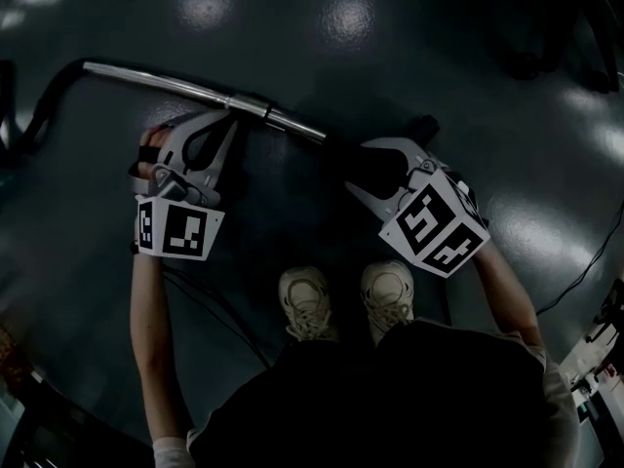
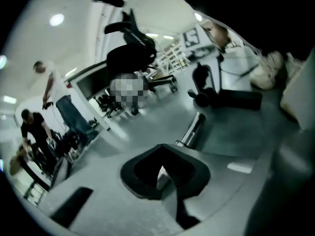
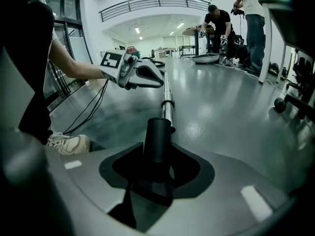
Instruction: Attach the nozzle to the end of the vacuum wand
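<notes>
Wand (image 1: 195,91) lies on floor (image 1: 292,27), free end toward centre. Left gripper (image 1: 230,123): jaws fully together, nothing between, tips by wand collar. Right gripper (image 1: 353,172): jaws clamped on black nozzle (image 3: 157,139), whose mouth lines up with wand end, near it, not joined

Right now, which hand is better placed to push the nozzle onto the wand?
Right. The right gripper is shut on the black nozzle, which points at the free end of the wand close ahead. The left gripper is shut near the collar and has no nozzle.
</notes>
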The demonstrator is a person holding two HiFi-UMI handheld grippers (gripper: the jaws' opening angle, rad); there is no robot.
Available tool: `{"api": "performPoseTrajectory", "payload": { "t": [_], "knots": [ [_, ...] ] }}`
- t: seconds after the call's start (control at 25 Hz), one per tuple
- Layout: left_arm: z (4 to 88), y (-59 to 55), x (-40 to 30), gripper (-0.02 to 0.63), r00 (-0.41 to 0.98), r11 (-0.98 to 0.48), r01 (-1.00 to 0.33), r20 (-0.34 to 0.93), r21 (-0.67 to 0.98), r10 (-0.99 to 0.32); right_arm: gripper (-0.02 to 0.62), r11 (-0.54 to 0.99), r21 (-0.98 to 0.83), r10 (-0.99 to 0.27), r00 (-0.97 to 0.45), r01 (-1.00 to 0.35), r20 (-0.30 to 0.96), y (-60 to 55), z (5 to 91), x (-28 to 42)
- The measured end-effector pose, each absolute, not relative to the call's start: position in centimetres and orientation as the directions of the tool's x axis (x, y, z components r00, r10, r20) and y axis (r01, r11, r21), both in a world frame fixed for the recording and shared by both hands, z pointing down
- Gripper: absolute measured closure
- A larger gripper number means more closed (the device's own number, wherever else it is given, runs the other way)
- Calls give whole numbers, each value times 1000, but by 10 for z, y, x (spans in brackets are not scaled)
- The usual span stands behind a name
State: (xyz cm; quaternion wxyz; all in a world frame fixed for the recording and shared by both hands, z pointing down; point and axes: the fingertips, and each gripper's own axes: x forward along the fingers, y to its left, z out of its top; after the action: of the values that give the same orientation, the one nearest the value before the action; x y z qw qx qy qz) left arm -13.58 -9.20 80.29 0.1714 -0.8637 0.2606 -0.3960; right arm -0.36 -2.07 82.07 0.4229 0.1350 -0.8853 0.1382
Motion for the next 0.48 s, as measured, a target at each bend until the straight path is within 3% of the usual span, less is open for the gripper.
{"api": "performPoseTrajectory", "payload": {
  "t": [0.04, 0.2, 0.24, 0.32, 0.48],
  "knots": [
    [800, -96, -137, 603, 541, -794, -324, 588, -513, -601, 410, 924, -130, -124, -605, -359, 786, -21, 821, -3],
    [839, -85, -138, 601, 445, -828, -53, 729, -558, -520, 410, 909, -157, -130, -619, -387, 774, -20, 825, -2],
    [844, -80, -138, 572, 457, -846, -39, 743, -532, -489, 410, 907, -162, -128, -622, -389, 773, -19, 825, -3],
    [846, -78, -140, 442, 471, -864, -45, 752, -502, -462, 410, 909, -164, -124, -624, -383, 772, -20, 822, -6],
    [848, -92, -143, 371, 427, -847, 9, 768, -532, -478, 410, 910, -170, -118, -629, -379, 769, -20, 816, -9]
  ]
}}
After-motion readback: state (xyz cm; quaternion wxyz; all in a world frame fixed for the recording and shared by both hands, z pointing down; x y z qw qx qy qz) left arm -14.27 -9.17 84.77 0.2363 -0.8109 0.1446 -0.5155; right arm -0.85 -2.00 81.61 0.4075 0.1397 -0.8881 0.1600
